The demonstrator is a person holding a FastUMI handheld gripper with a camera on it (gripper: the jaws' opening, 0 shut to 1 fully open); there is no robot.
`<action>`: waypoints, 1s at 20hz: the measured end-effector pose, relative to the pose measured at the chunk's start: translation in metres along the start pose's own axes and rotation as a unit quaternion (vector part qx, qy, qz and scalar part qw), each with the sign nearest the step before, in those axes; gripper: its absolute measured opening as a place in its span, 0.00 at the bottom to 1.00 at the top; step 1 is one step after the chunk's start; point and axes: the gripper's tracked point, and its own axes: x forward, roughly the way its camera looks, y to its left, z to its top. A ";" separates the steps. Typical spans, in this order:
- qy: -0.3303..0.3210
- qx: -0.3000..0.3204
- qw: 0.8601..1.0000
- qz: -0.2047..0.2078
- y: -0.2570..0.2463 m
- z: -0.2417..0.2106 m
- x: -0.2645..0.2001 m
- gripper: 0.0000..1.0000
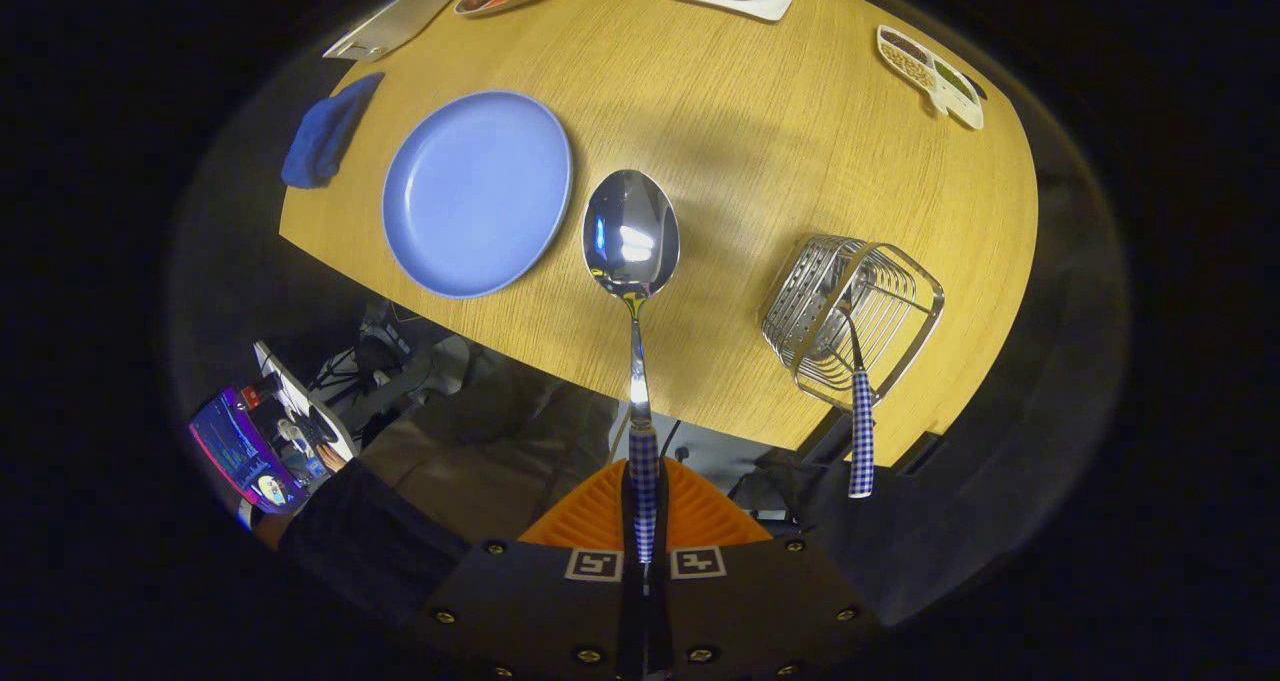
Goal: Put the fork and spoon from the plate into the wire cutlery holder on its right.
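Tool (645, 521) clamped on spoon (632, 261) above table (760, 151), betw. plate (477, 193) & holder (850, 306) w/ fork (860, 431).

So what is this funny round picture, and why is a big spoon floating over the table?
The picture comes from a little camera riding on a tool that a person carries by hand, so you look along the tool from above. The tool is a pair of tongs, and its two fingers are squeezed shut on the checked handle of the shiny metal spoon. That is why the spoon seems to float: it is held up in the air over the round wooden table. Beside it on the table lies an empty round blue plate. On the other side stands a silver wire cutlery holder, with one piece of checked-handled cutlery already inside. Farther off lie a folded blue cloth and some small dishes.
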 end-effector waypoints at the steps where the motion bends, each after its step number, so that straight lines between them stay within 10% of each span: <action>1: -0.001 0.004 1.000 0.000 -0.004 -0.002 0.000 0.03; 20: 0.020 0.096 0.995 0.028 -0.053 -0.025 -0.010 0.03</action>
